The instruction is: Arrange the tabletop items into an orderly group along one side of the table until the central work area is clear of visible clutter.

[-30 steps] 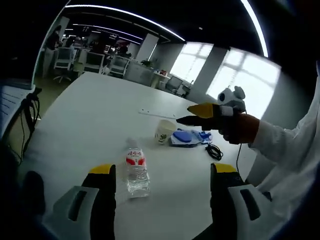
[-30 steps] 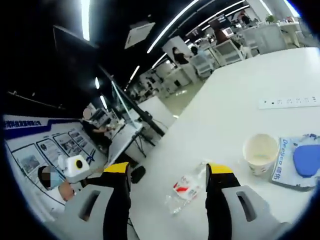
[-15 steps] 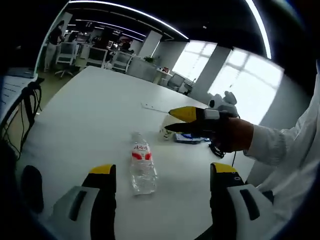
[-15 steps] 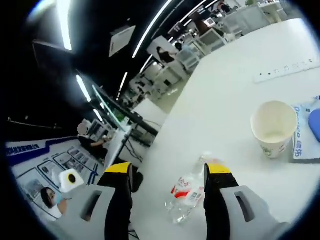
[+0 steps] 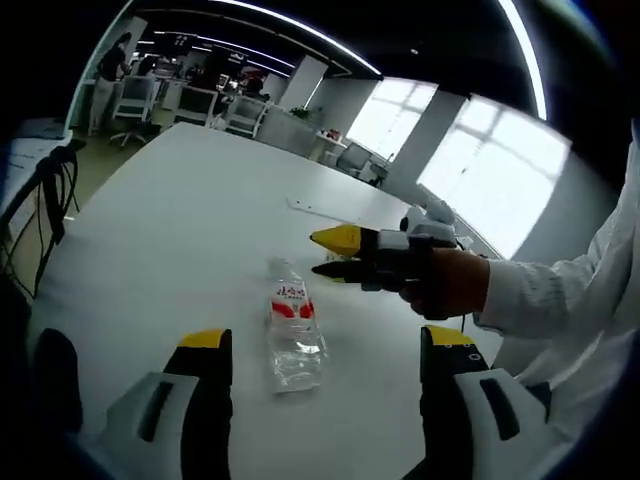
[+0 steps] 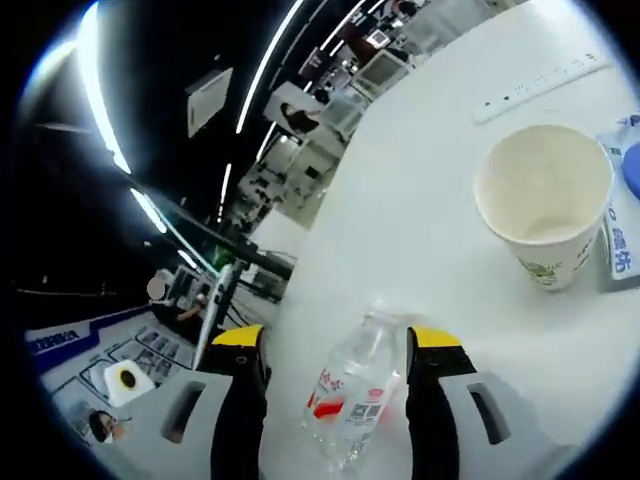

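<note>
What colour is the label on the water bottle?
Red and white, on the clear water bottle; it shows best in the left gripper view.

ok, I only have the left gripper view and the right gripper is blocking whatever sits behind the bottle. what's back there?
Observer: A paper cup, standing upright with its mouth up. It looks empty.
Operator: is the right gripper on the bottle yet?
Observer: Not shut on it. In the right gripper view the right gripper is open, and the water bottle lies on its side between the jaws, neck pointing toward the cup.
Operator: anything next to the cup?
Observer: A blue-and-white pack lies close beside the cup at that view's right edge, partly cut off.
</note>
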`<action>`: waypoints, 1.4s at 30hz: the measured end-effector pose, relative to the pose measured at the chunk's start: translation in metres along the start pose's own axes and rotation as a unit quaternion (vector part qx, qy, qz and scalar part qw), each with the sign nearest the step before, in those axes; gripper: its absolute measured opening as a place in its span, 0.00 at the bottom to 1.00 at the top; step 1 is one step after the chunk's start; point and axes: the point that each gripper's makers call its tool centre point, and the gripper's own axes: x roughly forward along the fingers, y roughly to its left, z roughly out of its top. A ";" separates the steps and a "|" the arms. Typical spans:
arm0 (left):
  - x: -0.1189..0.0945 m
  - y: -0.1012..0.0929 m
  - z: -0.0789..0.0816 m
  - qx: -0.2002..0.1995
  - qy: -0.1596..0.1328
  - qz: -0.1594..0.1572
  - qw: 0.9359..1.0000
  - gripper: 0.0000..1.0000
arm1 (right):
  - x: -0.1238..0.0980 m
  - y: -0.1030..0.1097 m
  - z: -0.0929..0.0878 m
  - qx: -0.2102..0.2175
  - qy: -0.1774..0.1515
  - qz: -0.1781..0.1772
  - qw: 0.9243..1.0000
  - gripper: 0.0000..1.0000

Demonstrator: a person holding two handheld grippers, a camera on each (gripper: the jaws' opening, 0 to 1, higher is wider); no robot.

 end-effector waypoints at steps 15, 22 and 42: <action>0.015 0.004 -0.011 -0.004 0.020 -0.007 1.000 0.78 | 0.022 -0.022 -0.007 0.054 -0.029 -0.023 0.998 0.48; 0.020 0.003 -0.016 -0.006 0.027 -0.012 1.000 0.78 | 0.028 -0.027 -0.006 0.067 -0.037 -0.023 0.997 0.44; 0.027 0.005 -0.022 -0.015 0.034 -0.011 0.999 0.76 | 0.042 -0.034 -0.008 0.090 -0.044 -0.018 0.995 0.24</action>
